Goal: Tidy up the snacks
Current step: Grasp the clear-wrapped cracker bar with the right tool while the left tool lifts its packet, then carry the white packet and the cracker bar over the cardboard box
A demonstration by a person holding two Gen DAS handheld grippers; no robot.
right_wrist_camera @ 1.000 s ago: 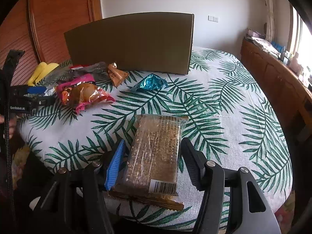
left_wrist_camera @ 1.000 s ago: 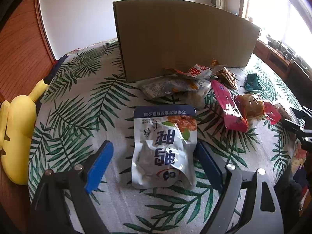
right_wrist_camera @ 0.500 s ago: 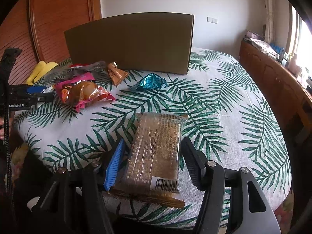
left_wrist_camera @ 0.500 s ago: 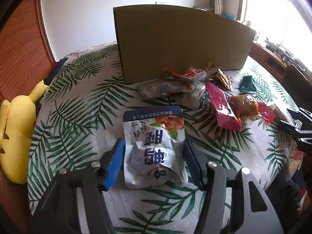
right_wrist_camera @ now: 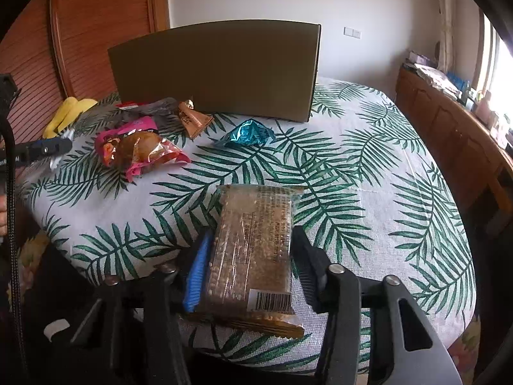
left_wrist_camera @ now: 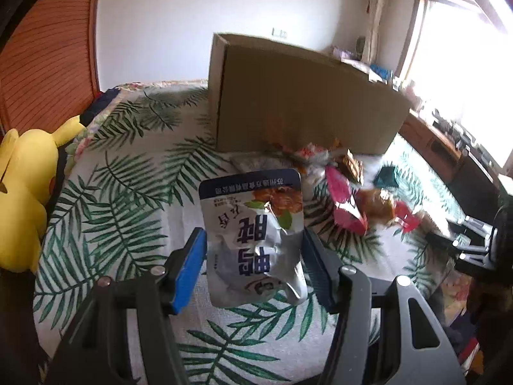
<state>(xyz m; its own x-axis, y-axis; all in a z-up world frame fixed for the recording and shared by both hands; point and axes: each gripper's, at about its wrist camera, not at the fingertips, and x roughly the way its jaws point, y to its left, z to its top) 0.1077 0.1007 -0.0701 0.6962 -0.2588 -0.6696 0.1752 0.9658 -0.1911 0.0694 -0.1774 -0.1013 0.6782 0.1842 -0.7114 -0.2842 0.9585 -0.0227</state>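
Left gripper grasps a silver pouch; right gripper grasps a brown bar; box at twelve o'clock.

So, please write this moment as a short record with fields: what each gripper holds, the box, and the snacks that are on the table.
left gripper: shut on the silver pouch, which looks lifted off the tablecloth
right gripper: shut on the brown bar pack, barcode end toward the camera
cardboard box: stands upright at the far side of the table
loose snacks: pink-wrapped bun, teal foil packet, orange-brown packet, all lying in front of the box
beside the table: yellow plush toy
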